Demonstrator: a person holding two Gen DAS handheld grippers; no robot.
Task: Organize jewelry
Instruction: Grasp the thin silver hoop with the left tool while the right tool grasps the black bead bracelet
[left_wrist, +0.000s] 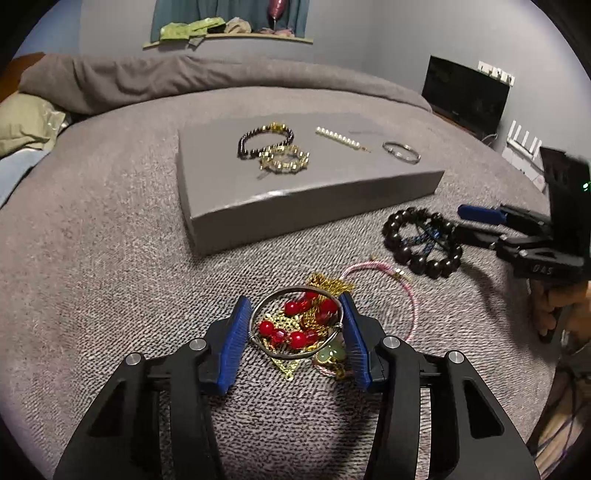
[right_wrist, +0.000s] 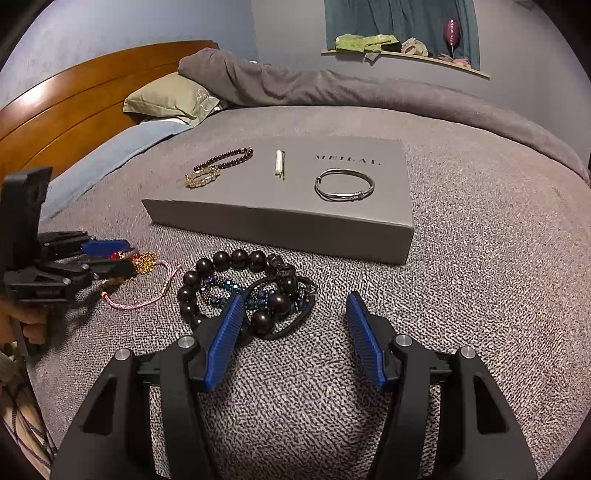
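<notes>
Four pieces already lie on the grey box (right_wrist: 280, 221); in front of it, the left gripper (left_wrist: 295, 325) pinches a wire bangle (left_wrist: 295, 325) among tangled jewelry, the right gripper (right_wrist: 295, 325) gapes beside the dark bead bracelet (right_wrist: 236, 288).

Matt grey box (right_wrist: 280, 229); glossy dark beads (right_wrist: 240, 258); shiny metal bangle (right_wrist: 343, 184); rough woven bedspread (right_wrist: 480, 295).
</notes>
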